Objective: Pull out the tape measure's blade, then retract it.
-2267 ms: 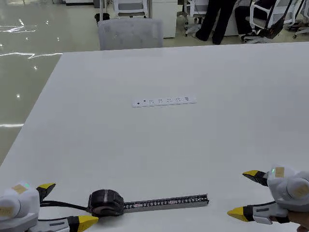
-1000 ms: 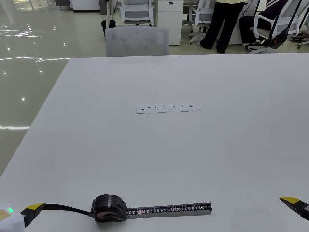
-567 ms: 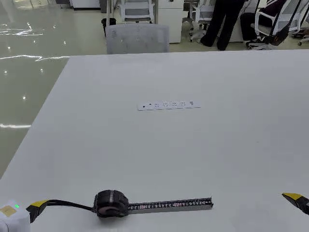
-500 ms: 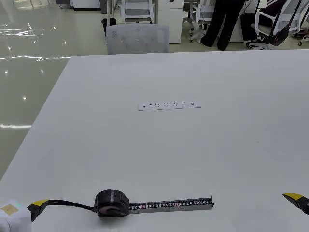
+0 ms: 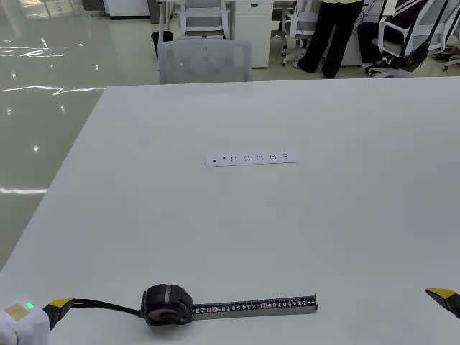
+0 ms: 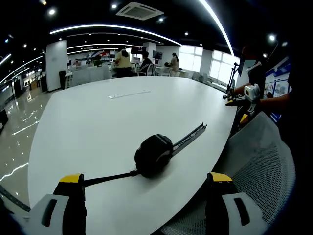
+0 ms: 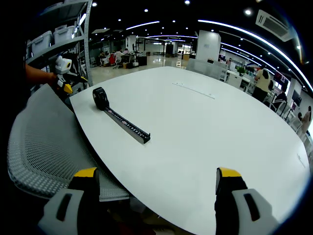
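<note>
- Looking along the left hand-held gripper (image 6: pixel 146 178), I see its yellow-tipped jaws spread wide with nothing gripped between them.
- The right hand-held gripper (image 7: pixel 156 172) is released as well, with its jaws far apart and bare table between them.
- In the head view I catch one yellow tip of each at the bottom corners. The left is near the strap's end and the right is well apart from the blade's far end.
- A thin black strap (image 5: pixel 100 305) runs from the tape measure's case toward the left jaw tip. I cannot tell whether it touches the tip.
- The tape measure (image 5: pixel 166 304) lies on the white table (image 5: pixel 287 215) close to its near edge, its dark round case just ahead of the left hand-held gripper.
- Its blade (image 5: pixel 255 307) is drawn out and lies flat on the table, running from the case toward the right side, with the printed scale facing up.
- From the right gripper view the case sits at the far end of the blade, and beyond it a hand holds the other hand-held gripper off the table's edge.
- A white power strip (image 5: pixel 251 158) is set into the middle of the table, well apart from the tape measure.
- A grey mesh chair (image 5: pixel 205 61) stands at the far edge of the table.
- Behind it I see a glossy floor, more office chairs and a person (image 5: pixel 334 36) standing.
</note>
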The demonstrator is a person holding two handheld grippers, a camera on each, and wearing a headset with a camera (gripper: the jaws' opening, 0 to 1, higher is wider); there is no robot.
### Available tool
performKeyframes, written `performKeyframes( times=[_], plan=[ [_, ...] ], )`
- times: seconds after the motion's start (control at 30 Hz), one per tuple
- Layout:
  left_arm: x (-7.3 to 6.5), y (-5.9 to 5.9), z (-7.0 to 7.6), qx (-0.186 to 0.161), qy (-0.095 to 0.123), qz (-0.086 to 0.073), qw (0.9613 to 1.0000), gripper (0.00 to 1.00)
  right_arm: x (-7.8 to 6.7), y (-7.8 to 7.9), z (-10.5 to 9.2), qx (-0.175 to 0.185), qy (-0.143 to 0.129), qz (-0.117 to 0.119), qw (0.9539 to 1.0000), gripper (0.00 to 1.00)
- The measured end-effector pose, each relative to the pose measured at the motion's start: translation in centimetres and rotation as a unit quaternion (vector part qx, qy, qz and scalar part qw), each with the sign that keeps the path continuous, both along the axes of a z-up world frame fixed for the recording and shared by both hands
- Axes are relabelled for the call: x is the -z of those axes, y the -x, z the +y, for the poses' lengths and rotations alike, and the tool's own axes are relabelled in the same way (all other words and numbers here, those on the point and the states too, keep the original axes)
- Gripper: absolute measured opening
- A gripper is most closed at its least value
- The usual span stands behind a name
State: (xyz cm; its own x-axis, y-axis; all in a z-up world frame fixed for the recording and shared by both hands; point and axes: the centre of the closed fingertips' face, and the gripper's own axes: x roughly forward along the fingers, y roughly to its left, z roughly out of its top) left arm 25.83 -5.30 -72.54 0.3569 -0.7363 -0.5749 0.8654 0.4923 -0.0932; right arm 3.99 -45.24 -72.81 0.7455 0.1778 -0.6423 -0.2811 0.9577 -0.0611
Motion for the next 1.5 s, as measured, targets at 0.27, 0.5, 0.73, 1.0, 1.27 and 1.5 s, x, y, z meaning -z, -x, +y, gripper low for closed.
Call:
performKeyframes(
  times=[0.27,0.5,0.73,1.0,1.27,1.5],
  plan=[
    [0.0,0.0,-0.1,-0.002,0.001,-0.001,1.0000,1.00,-0.2,-0.2,0.2,-0.006,0.001,0.000,1.0000,1.00],
    [0.0,-0.2,-0.2,-0.008,0.002,0.000,1.0000,1.00,-0.3,-0.1,0.0,-0.006,0.001,-0.001,1.0000,1.00],
    [0.1,0.3,-0.9,-0.004,-0.006,0.002,1.0000,1.00,-0.4,-0.2,0.2,-0.014,0.003,-0.001,0.9999,1.00],
    [-1.0,0.6,-4.1,-0.032,0.015,0.021,0.9992,0.98,-1.0,-0.8,0.3,-0.025,0.008,-0.003,0.9996,1.00],
    [-0.9,0.2,-6.3,-0.055,0.000,0.039,0.9977,1.00,-1.5,-1.7,0.9,-0.053,0.021,0.001,0.9983,1.00],
    [0.1,-0.4,-7.9,-0.089,-0.033,0.057,0.9939,1.00,-1.1,-2.4,1.7,-0.093,0.025,0.025,0.9951,1.00]
  ],
)
